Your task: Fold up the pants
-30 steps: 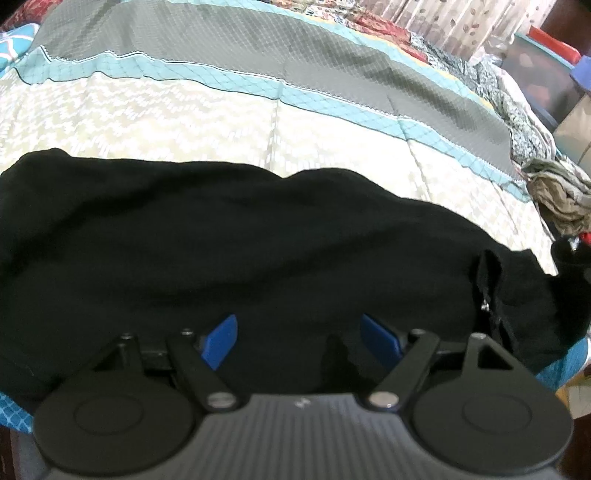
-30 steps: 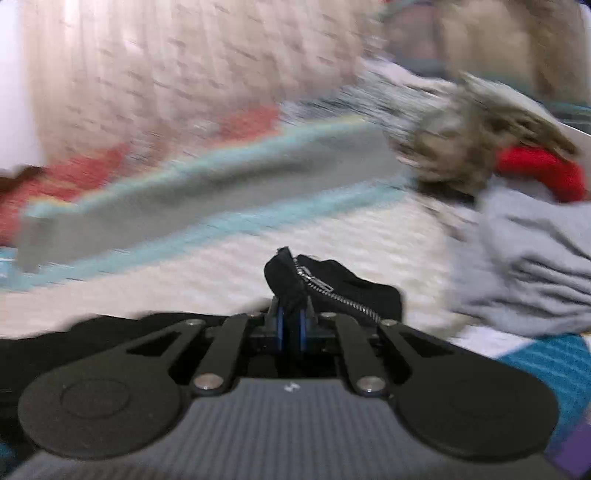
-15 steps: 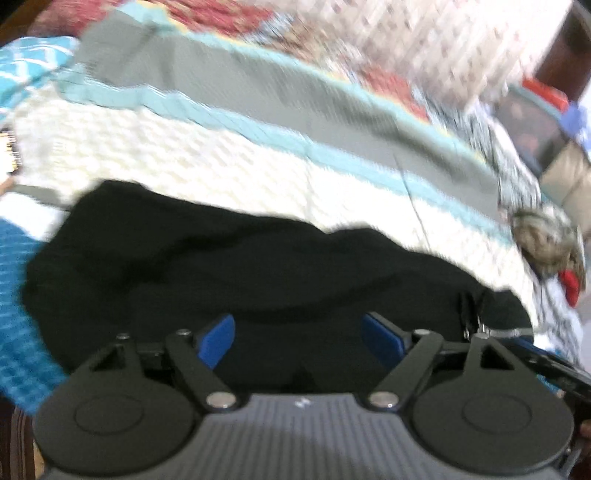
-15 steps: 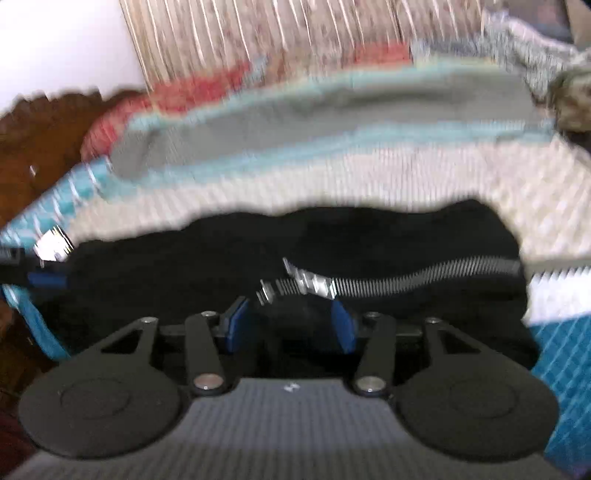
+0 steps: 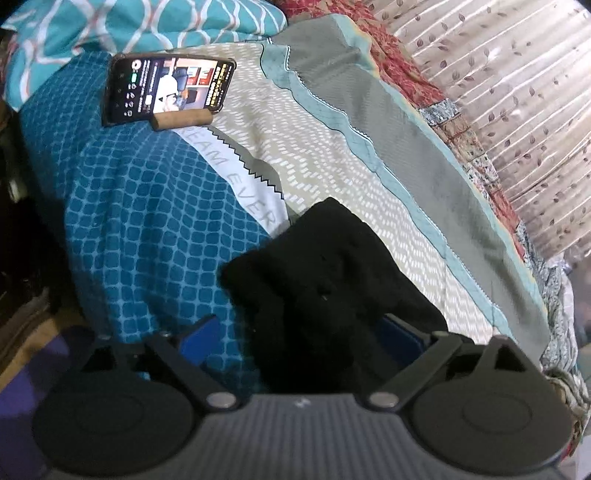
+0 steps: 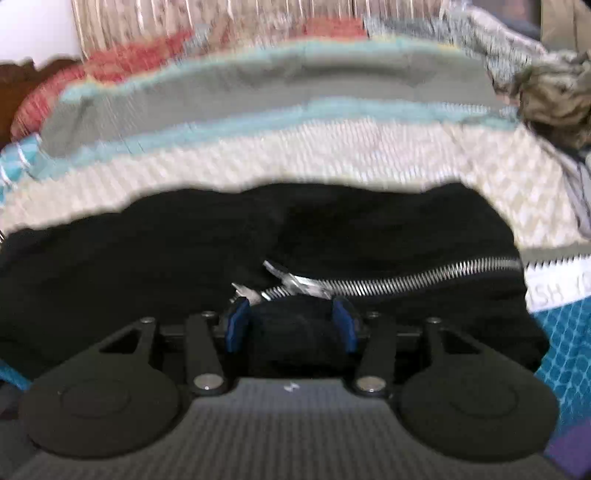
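Black cloth fills the lower middle of both my views: the pants (image 5: 332, 280) lie on the bed, on the patterned bedspread (image 5: 332, 155)

Left wrist view, left to right: a teal patterned pillow (image 5: 147, 26) at the top left corner; below it a phone (image 5: 168, 88) with its screen lit, propped on edge against a small brown roll on the blue checked part of the spread; then a white band with printed letters; then the pants, a narrow dark bundle running from my left gripper (image 5: 306, 343) up toward the cream part of the spread; then grey and teal stripes, a red floral quilt edge, and a leaf-print curtain (image 5: 517, 110) at the far right. My left claw is spread wide, one blue pad on each side of the black cloth, with clear gaps, not pinching it

Right wrist view, blurred, left to right: the pants spread across most of the width, a silver zipper (image 6: 406, 278) running from just ahead of my right gripper (image 6: 291, 323) out to the right edge of the cloth. A crumpled mottled garment (image 6: 554, 99) sits at the upper right, apart from the pants. My right claw is partly spread with a fold of black cloth between the pads; I cannot tell whether the pads press on it
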{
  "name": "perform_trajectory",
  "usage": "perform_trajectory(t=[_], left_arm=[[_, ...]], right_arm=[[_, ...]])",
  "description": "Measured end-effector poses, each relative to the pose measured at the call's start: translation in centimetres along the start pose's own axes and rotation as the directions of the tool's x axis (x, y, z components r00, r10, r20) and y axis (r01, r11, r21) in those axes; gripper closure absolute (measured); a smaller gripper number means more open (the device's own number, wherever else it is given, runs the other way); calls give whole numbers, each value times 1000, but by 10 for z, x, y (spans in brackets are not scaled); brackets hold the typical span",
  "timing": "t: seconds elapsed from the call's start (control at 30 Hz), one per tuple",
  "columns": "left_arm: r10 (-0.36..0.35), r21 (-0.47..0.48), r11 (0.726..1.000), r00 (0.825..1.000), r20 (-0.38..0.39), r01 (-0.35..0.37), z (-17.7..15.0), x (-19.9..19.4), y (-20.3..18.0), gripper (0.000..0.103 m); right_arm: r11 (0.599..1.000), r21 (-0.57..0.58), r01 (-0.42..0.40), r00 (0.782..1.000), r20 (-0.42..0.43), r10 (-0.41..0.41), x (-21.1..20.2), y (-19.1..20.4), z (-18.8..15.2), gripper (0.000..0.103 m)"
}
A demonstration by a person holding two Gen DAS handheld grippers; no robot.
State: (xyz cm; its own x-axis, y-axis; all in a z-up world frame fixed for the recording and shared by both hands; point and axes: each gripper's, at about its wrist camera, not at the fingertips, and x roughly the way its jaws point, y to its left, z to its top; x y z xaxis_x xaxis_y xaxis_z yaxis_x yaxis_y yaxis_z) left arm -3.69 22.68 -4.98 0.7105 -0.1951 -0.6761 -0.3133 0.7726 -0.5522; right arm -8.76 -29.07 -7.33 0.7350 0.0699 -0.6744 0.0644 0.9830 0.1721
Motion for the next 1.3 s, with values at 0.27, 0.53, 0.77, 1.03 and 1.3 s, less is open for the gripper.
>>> perform_trajectory(t=[0.27,0.53,0.77,1.03,1.3], left_arm=[[-51,-77,996,997,-65,46,-1,39,15,7],[-110,5,994,994,-5,110,0,20,1,70],[-113,355,931,992,63,83,-21,1,-75,71],[-240,736,654,971,-19,176,-94,9,-180,72],[-88,939,299,985,-150,170,-204,59,-227,47]], right_arm=[[953,95,-289,957,-10,291,-11,31,13,51],[811,223,-541,771,-253,584,79,134,36,75],[792,388,-472,672,-423,608,161,204,17,91],[711,523,-469,751,-188,633,111,90,39,81],[709,604,-364,890,0,456,61,-9,11,68]])
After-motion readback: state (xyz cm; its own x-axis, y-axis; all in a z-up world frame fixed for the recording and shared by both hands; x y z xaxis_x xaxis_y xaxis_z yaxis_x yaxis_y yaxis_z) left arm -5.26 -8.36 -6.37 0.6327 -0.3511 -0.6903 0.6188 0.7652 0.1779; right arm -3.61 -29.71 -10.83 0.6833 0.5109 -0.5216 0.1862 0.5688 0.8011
